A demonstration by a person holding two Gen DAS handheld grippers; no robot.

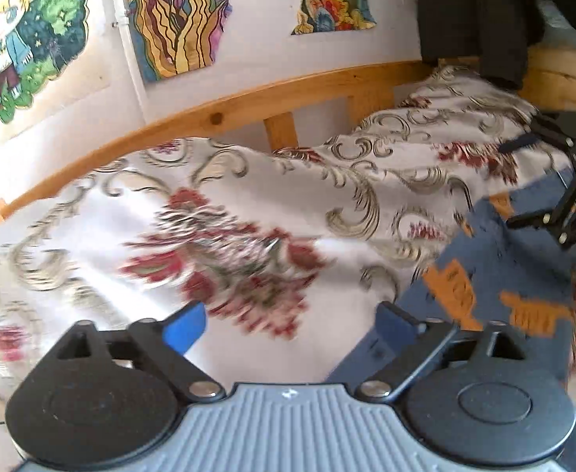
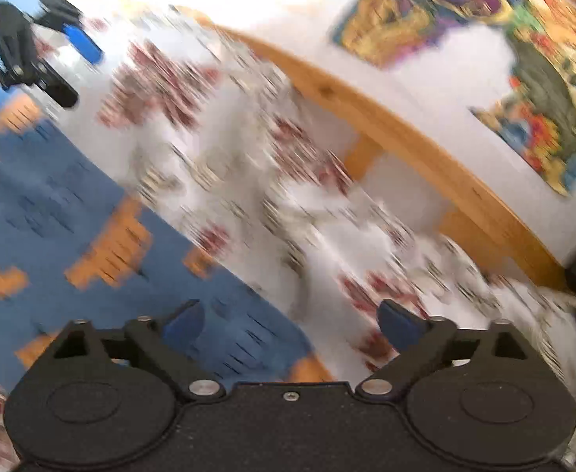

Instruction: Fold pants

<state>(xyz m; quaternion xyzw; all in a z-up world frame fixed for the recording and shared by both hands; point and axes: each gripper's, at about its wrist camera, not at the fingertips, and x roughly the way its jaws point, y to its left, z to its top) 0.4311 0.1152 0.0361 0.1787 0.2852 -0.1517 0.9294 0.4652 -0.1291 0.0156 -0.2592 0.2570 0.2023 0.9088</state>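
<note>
Through the left wrist camera we see our left gripper (image 1: 289, 324) spread wide and empty above the floral bedspread (image 1: 217, 212); the blue pants (image 1: 496, 275) with orange shapes lie off to its right, reaching under its right finger. Through the right wrist camera, blurred, our right gripper (image 2: 289, 324) also gapes wide, holding nothing, with the pants (image 2: 52, 204) beneath its left finger (image 2: 183, 324) and stretching leftward.
</note>
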